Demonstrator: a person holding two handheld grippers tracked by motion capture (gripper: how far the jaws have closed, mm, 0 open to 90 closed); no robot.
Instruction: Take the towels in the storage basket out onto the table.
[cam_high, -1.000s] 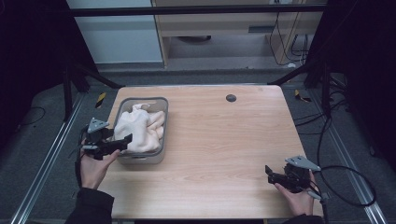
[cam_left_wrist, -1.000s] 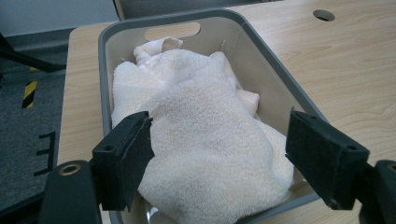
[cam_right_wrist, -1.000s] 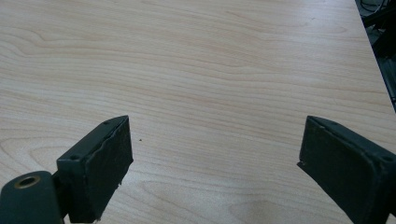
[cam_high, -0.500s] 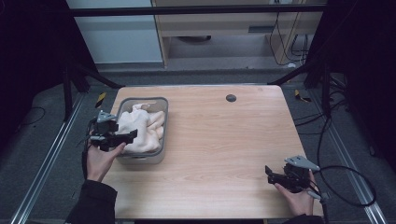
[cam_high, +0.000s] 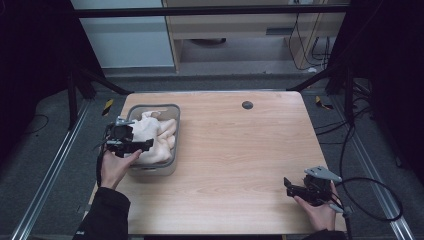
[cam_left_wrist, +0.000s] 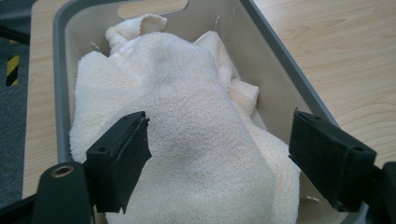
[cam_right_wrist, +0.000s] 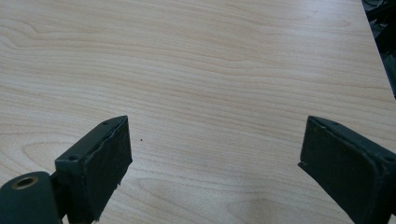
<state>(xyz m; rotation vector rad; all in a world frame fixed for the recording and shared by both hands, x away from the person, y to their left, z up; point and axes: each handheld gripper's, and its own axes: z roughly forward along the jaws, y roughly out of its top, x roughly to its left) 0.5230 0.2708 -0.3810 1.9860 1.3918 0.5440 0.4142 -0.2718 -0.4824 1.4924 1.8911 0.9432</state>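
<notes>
A crumpled cream towel (cam_high: 156, 136) (cam_left_wrist: 187, 116) fills a grey plastic bin (cam_high: 176, 131) (cam_left_wrist: 282, 68) at the left of the wooden table. My left gripper (cam_high: 142, 145) (cam_left_wrist: 223, 161) hovers over the bin's near left part, pointing across the towel. Its jaws have just been opening further and stand wide, with the towel bulging beneath and between them but not pressed by the pads. My right gripper (cam_high: 287, 185) (cam_right_wrist: 215, 163) rests near the table's front right corner, open, with bare wood between its jaws.
A small dark round hole (cam_high: 247, 105) sits near the table's far edge. Bare wood of the table (cam_high: 240, 150) spans between the bin and the right gripper. Black frame posts stand at the table's far corners, and cables lie on the floor at the right.
My left gripper has moved from the bin's left rim to the right and farther in over the towel. The right gripper has stayed in place.
</notes>
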